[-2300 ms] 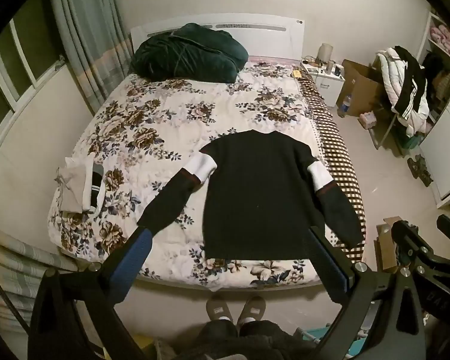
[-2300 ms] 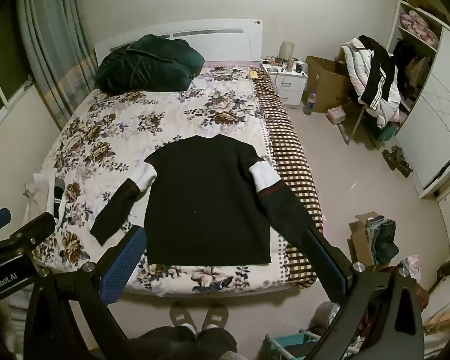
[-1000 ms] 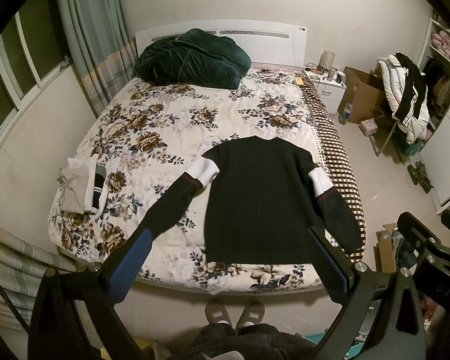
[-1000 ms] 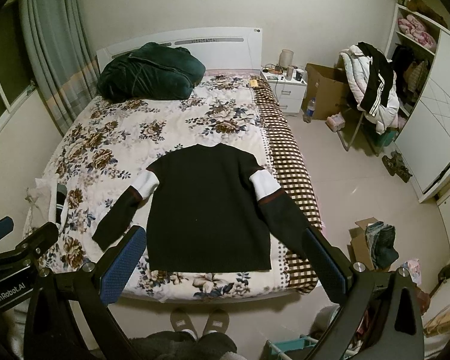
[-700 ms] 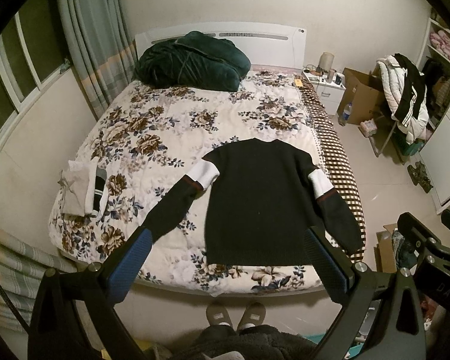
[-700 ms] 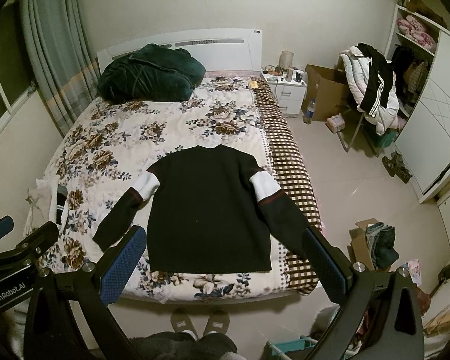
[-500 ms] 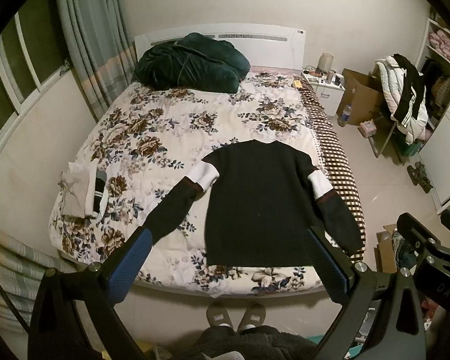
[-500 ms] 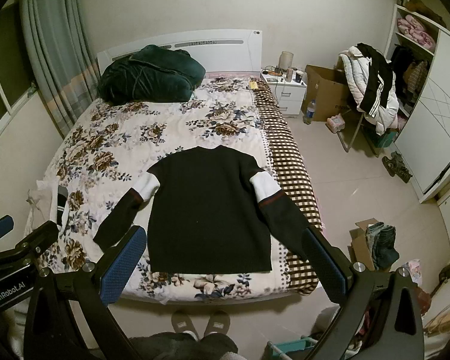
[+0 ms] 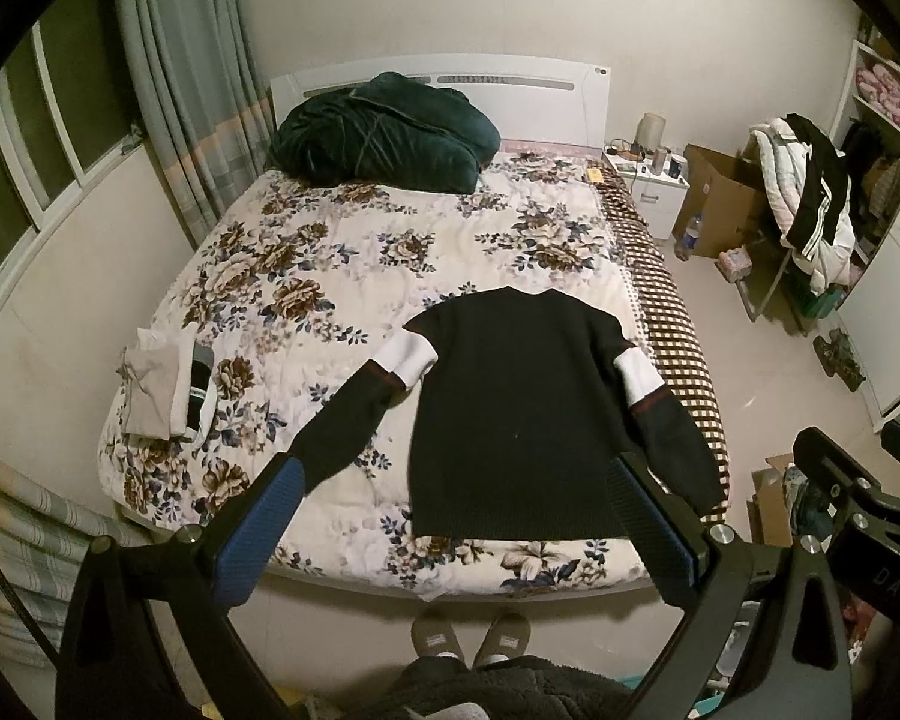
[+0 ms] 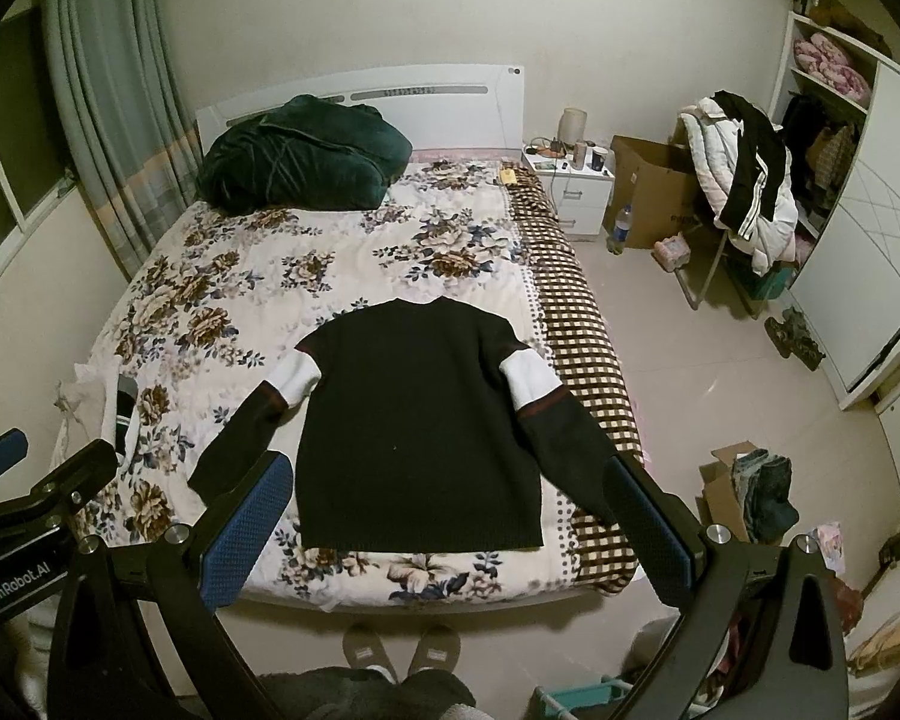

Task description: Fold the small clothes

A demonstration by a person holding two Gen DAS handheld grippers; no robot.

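A black sweater (image 9: pixel 510 414) with white bands on its sleeves lies flat, sleeves spread, near the foot of the floral bed (image 9: pixel 342 264); it also shows in the right wrist view (image 10: pixel 420 420). My left gripper (image 9: pixel 450 531) is open and empty, held high above the bed's foot edge. My right gripper (image 10: pixel 444 525) is open and empty at a similar height, to the right of the left one. The right gripper's body (image 9: pixel 858 510) shows in the left wrist view, and the left gripper's body (image 10: pixel 24 516) shows in the right wrist view.
A small stack of folded clothes (image 9: pixel 165 384) sits at the bed's left edge. A dark green quilt (image 9: pixel 384 132) lies by the headboard. A nightstand (image 10: pixel 570 186), cardboard boxes (image 10: pixel 654 186), a coat-laden chair (image 10: pixel 744 180) and a wardrobe (image 10: pixel 870 210) stand on the right. My slippered feet (image 10: pixel 399 648) are at the bed's foot.
Both grippers have risen and drawn back slightly, so the bed sits a little lower and smaller in view. The sweater has not moved. Both grippers stay open.
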